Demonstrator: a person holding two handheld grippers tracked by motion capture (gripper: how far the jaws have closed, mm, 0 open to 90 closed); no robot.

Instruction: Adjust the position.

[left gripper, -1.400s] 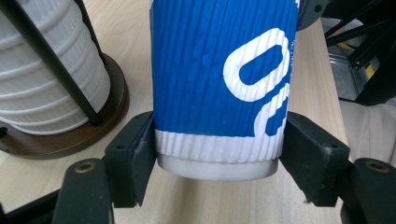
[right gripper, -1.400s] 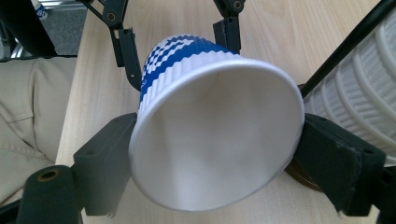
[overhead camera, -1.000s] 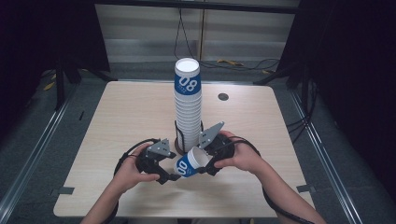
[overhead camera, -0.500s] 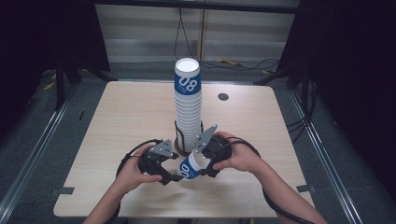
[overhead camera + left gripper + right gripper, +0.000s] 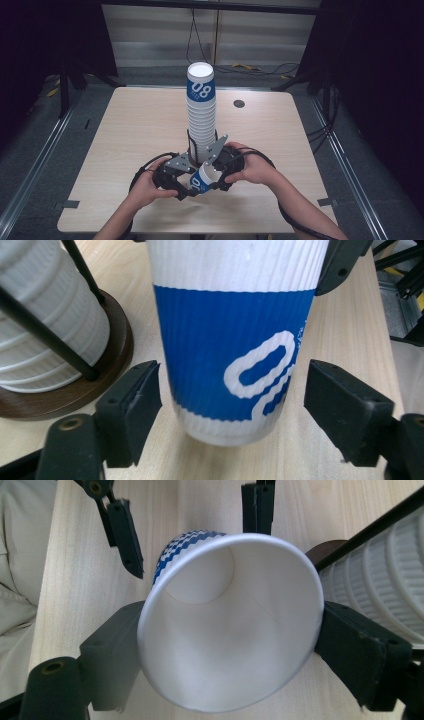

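A blue and white ribbed paper cup [image 5: 200, 180] is held tilted just above the table's near edge. My right gripper [image 5: 227, 650] is shut on its rim, with the cup's open mouth [image 5: 230, 630] facing the camera. My left gripper [image 5: 232, 395] is open around the cup's base [image 5: 230, 365], a gap on each side of the pads. In the high view the left gripper [image 5: 186, 191] sits left of the cup and the right gripper [image 5: 212, 175] right of it. A tall stack of the same cups [image 5: 201, 115] stands in a dark holder just behind.
The holder has a round brown base [image 5: 75, 390] and thin black rods [image 5: 45, 335], close to the left of the held cup. A small dark disc [image 5: 239, 103] lies at the table's far right. The wooden table [image 5: 130, 130] has bare room to the left and right.
The held cup and both grippers have shifted slightly toward the near edge. The left gripper's jaws now straddle the cup's base.
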